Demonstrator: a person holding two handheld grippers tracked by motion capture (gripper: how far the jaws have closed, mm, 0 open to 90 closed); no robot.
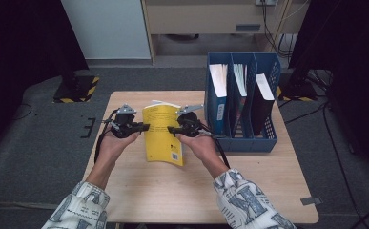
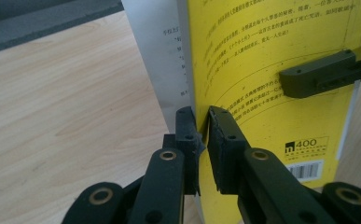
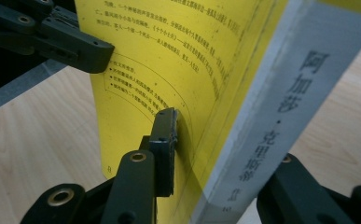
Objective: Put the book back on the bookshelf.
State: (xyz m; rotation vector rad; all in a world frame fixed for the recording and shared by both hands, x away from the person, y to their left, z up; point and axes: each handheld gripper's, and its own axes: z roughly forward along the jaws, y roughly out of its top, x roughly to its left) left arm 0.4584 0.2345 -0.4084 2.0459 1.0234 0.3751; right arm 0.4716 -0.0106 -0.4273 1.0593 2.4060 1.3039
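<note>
- Yellow book (image 1: 163, 132) is a paperback w/ a soft, bendable cover and a thicker page block; I judge it light, not fragile, but the glossy cover looks a bit slippery.
- The cover flexes when pinched alone, so the better hold is across the whole block near the spine, or both side edges at once, as here.
- Book is above the bench (image 1: 196, 191), about its middle, tilted w/ the back cover toward the person; the blue file rack (image 1: 241, 100) stands just to its right.
- Left gripper (image 2: 202, 122): jaws almost fully together, pinching the thin edge of the cover at the book's left side; white inner page shows just beside the jaws.
- Right gripper (image 3: 215, 144): jaws wider apart, one pad against the yellow cover, the other jaw behind the grey-white spine (image 3: 281, 116), so it clamps the full thickness at the right side.
- Both grippers face each other w/ the book between them; in the high view the left (image 1: 144, 127) and right (image 1: 171, 129) tips sit at about mid-height of the cover.
- Risk, in my opinion: the left pinch holds cover only, so that side can bend or slip.
</note>
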